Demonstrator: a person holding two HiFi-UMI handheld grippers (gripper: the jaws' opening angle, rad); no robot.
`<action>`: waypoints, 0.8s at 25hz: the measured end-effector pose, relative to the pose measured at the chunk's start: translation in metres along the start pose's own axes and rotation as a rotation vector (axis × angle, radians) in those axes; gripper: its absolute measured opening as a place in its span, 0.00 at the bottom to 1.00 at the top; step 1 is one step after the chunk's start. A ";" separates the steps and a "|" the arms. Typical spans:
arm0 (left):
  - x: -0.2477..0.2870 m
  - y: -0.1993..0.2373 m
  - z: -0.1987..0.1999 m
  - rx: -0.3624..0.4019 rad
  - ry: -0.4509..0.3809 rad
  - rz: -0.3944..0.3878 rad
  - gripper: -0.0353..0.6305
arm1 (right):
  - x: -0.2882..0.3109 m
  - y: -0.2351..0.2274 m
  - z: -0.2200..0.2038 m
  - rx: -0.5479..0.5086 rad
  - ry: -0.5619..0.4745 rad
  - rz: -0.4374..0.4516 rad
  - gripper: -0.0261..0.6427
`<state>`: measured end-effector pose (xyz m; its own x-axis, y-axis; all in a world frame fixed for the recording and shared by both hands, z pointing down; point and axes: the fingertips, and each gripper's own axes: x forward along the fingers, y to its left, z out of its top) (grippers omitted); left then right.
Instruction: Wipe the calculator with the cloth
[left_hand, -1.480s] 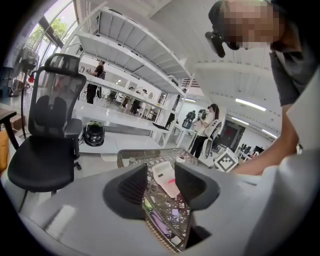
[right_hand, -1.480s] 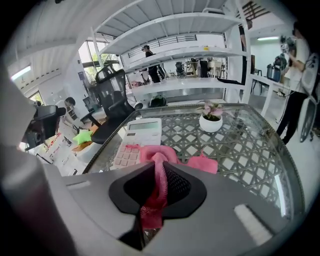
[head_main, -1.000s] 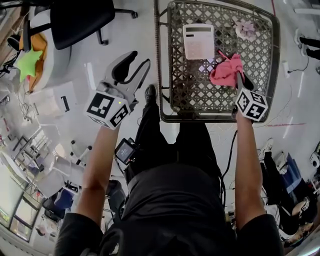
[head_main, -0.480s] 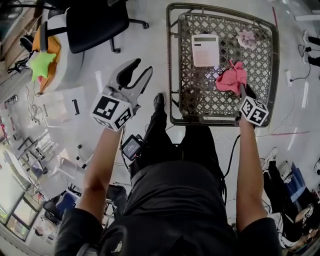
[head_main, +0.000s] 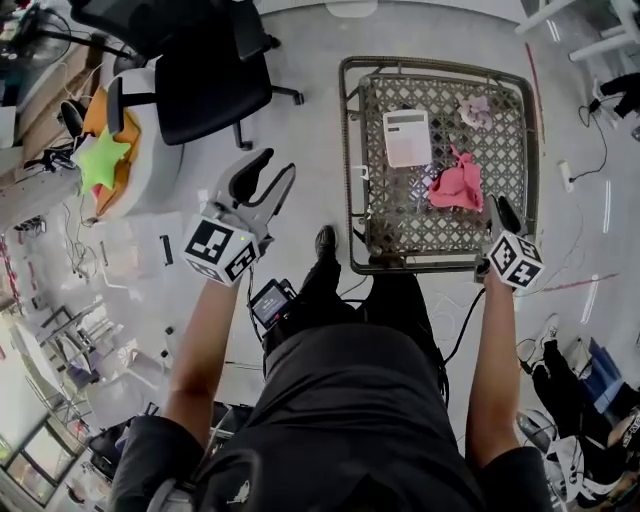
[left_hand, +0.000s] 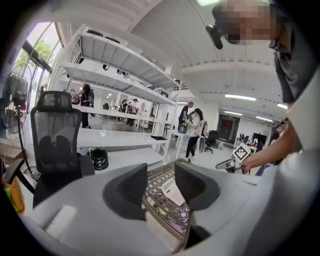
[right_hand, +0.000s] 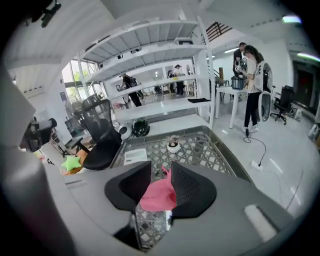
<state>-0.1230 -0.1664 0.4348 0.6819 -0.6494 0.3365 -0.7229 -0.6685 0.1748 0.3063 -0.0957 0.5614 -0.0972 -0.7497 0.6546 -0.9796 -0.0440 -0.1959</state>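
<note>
In the head view, the calculator (head_main: 407, 137) lies on the mesh table (head_main: 352, 190), with the pink cloth (head_main: 455, 185) just beside it and the right gripper (head_main: 501, 210) near the cloth. The left gripper (head_main: 275, 165) hangs off the table, over the floor. The left gripper view shows its jaws apart and empty. In the right gripper view the jaws have just been opening, and the cloth (right_hand: 157, 196) shows in the gap, unpinched.

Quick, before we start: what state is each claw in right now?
Left claw: open, empty.
Right claw: open, its jaws have just been opening; the pink cloth lies in line with them, not gripped.
</note>
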 end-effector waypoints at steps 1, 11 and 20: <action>-0.004 0.000 0.008 0.008 -0.009 -0.005 0.34 | -0.009 0.006 0.013 -0.003 -0.031 0.004 0.20; -0.024 -0.002 0.078 0.104 -0.130 -0.046 0.34 | -0.120 0.101 0.157 -0.094 -0.450 0.185 0.20; -0.056 -0.024 0.140 0.185 -0.237 -0.098 0.34 | -0.222 0.208 0.221 -0.245 -0.614 0.320 0.20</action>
<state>-0.1275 -0.1650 0.2818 0.7697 -0.6309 0.0975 -0.6351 -0.7723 0.0170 0.1626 -0.0839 0.2140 -0.3394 -0.9392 0.0516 -0.9381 0.3338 -0.0927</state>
